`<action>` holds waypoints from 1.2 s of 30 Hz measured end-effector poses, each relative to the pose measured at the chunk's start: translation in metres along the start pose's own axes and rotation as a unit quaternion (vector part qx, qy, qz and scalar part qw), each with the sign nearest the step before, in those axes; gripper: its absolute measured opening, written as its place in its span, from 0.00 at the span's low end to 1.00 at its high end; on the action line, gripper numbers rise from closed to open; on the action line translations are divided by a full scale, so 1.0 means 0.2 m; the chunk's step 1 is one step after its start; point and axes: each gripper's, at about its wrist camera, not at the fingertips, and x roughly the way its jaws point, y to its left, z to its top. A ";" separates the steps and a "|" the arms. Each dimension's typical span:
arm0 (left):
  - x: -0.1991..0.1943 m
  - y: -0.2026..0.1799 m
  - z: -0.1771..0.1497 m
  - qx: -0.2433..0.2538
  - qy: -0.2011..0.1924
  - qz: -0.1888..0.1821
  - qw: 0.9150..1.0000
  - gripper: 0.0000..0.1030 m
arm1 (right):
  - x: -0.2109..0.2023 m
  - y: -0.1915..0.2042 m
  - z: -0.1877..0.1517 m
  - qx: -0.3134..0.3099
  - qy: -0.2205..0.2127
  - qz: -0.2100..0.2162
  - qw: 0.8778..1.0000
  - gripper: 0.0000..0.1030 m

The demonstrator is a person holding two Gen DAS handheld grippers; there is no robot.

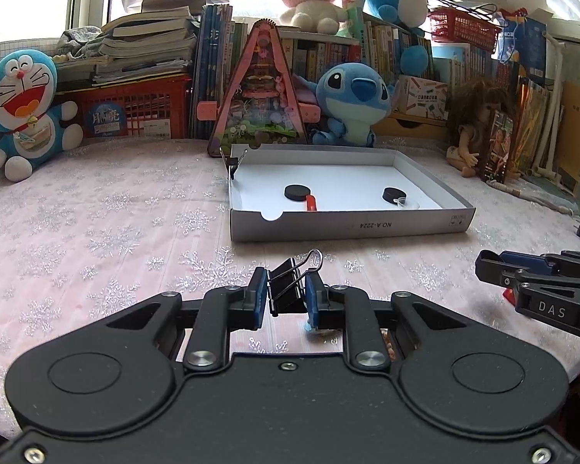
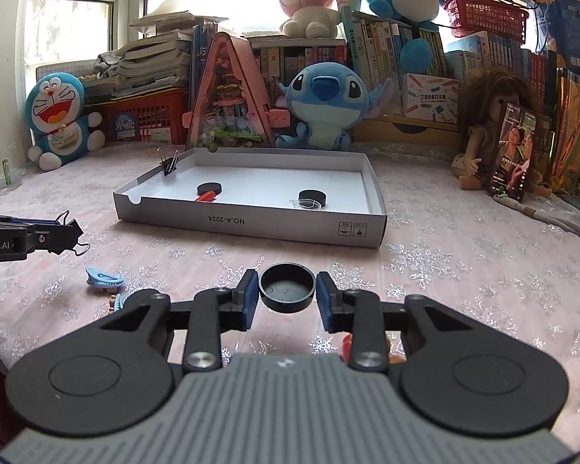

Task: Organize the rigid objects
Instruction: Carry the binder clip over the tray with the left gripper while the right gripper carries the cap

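The left gripper (image 1: pixel 286 295) is clenched on a black binder clip (image 1: pixel 288 284), held just above the tablecloth (image 1: pixel 96 232) near the white tray (image 1: pixel 352 226). The right gripper (image 2: pixel 288 295) grasps a round black cap (image 2: pixel 287 287), its blue pads touching both sides, also near the tray's front wall. Inside the tray lie two more black caps (image 2: pixel 209 188), a red piece (image 2: pixel 206 195) touching the left one, and a clear bit by the right one; another binder clip (image 2: pixel 169 164) sits on the far left rim. A blue clip (image 2: pixel 103 279) lies on the cloth, left of the right gripper
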 end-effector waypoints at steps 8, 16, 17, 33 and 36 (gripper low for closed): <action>0.02 0.01 0.06 -0.002 -0.004 -0.001 1.000 0.19 | 0.03 -0.02 0.05 0.008 -0.003 0.001 1.000 0.36; 0.07 0.01 0.17 -0.003 -0.003 -0.009 1.000 0.19 | 0.09 -0.08 0.14 0.029 0.000 0.000 1.000 0.36; 0.08 0.01 0.19 -0.004 -0.003 -0.009 1.000 0.19 | 0.10 -0.08 0.16 0.033 0.001 0.000 0.999 0.36; 0.26 -0.01 0.39 -0.016 -0.008 -0.014 1.000 0.19 | 0.25 -0.16 0.31 0.056 0.004 -0.005 0.998 0.36; 0.33 -0.03 0.45 -0.011 0.000 -0.019 1.000 0.19 | 0.29 -0.17 0.35 0.056 0.008 -0.006 0.998 0.36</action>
